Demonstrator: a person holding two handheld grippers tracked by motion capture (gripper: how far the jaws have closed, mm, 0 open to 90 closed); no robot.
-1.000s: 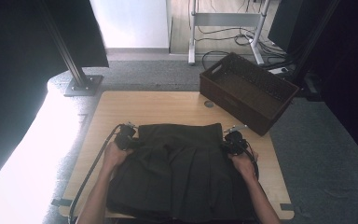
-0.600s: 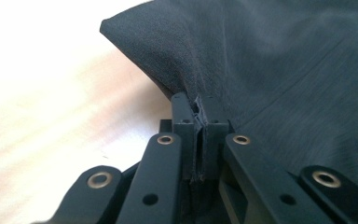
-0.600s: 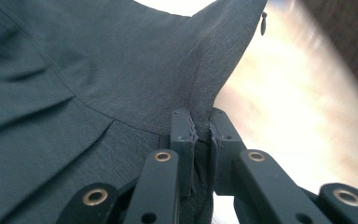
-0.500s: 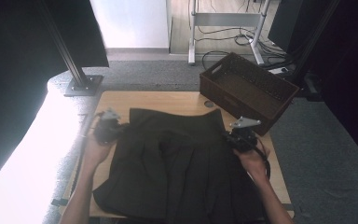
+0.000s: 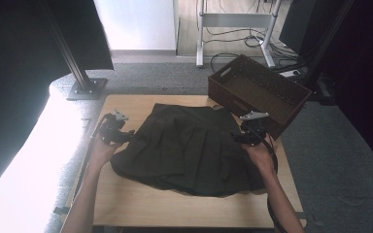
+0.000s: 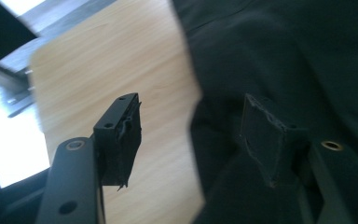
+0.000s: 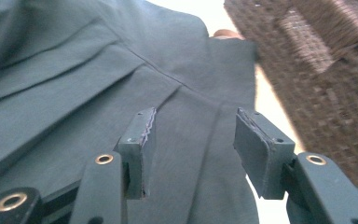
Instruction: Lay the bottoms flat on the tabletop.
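Observation:
A dark pleated skirt (image 5: pixel 189 145) lies spread flat on the wooden table (image 5: pixel 126 104). My left gripper (image 5: pixel 127 136) hovers at the skirt's left edge and my right gripper (image 5: pixel 234 138) at its right edge, both lifted off the cloth. In the left gripper view the left gripper (image 6: pixel 191 116) stands open; its jaws have just been opening and hold nothing, with the skirt (image 6: pixel 284 56) edge and table (image 6: pixel 107 60) below. The right gripper (image 7: pixel 193 121) is open too, its jaws just opened, empty above the skirt (image 7: pixel 74 84).
A brown wicker basket (image 5: pixel 257 90) stands at the table's back right corner, close to my right gripper; the right gripper view has the basket (image 7: pixel 317 70) on its right. A black metal post on a foot plate (image 5: pixel 85 85) stands beyond the table's left corner.
Both grippers let go of the skirt's top corners, opened and rose, moving outward. The skirt, first pulled toward the table's far edge, now lies flat.

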